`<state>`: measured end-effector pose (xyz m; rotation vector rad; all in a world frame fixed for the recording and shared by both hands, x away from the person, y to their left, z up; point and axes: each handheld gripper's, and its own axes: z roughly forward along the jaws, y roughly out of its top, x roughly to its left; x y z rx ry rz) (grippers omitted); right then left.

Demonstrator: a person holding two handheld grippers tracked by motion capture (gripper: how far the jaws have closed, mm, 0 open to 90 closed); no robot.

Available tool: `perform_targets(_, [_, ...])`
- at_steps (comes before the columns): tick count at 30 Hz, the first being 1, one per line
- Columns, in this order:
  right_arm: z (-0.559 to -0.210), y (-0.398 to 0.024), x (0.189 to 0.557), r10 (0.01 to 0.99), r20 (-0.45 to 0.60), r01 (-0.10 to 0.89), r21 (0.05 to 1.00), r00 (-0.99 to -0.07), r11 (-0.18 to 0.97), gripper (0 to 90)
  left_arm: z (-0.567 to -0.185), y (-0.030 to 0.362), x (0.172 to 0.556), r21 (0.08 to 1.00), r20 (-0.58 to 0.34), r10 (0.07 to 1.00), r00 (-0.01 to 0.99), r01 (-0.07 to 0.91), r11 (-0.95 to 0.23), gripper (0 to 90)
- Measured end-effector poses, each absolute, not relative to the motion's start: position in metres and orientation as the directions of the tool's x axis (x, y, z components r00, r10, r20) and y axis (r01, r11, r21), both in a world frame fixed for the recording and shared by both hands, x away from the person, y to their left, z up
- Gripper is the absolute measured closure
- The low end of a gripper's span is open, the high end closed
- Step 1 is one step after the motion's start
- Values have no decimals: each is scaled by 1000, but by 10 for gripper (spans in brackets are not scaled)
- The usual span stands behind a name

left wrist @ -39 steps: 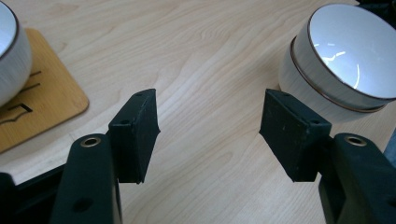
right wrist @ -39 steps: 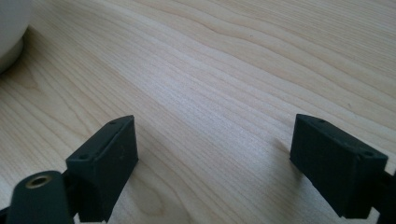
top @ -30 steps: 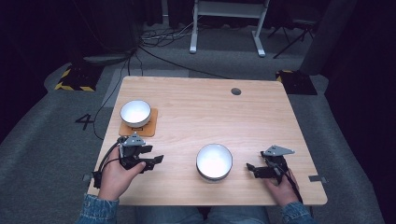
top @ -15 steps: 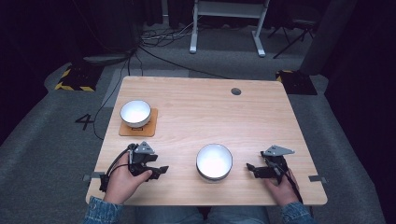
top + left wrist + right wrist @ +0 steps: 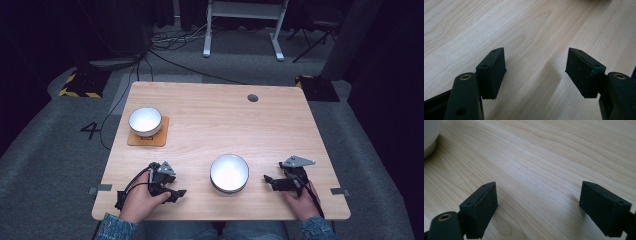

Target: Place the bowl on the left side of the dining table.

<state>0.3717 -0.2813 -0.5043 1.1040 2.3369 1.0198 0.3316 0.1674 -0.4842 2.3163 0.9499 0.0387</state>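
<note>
Near the table's front edge, white bowl point(image 5: 229, 173) sits between both grippers, touching neither. Left gripper point(image 5: 176, 193) low over bare wood, jaws spread and just been widening, nothing between them. Right gripper point(image 5: 268, 180) beside the bowl, jaws spread, empty. Second white bowl point(image 5: 145, 120) rests on cork coaster point(image 5: 161, 136), far left.

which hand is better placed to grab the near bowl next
Probably the right: the right gripper is open, level with the near bowl and pointing at it. The left gripper sits lower and aims past it.
</note>
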Motion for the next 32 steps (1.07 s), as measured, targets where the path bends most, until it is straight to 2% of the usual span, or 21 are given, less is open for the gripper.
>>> perform_targets(1, [-504,-281,372,777,-17,516,738,-629,434,148,-484,166,332,577,-159,646,746,601,-553,320])
perform_targets(5, [-504,-281,372,777,-17,516,738,-629,434,148,-486,163,329,577,-166,645,746,604,-550,302])
perform_targets(7, [-504,-281,372,776,-18,515,739,-630,435,148,-488,160,329,600,-109,631,768,557,-574,286])
perform_targets(10, [-504,-281,372,776,-18,516,738,-630,436,148,-490,157,326,602,-87,628,773,543,-586,254])
perform_targets(12, [-504,-281,372,776,-19,515,738,-630,436,148,-492,153,321,596,-33,627,778,519,-613,225])
perform_targets(20, [-504,-281,372,776,-19,516,738,-630,436,148,-502,149,319,663,-29,618,786,478,-576,77])
perform_targets(32, [-504,-281,371,779,-12,519,740,-627,428,149,-504,146,319,663,-39,629,777,491,-565,62])
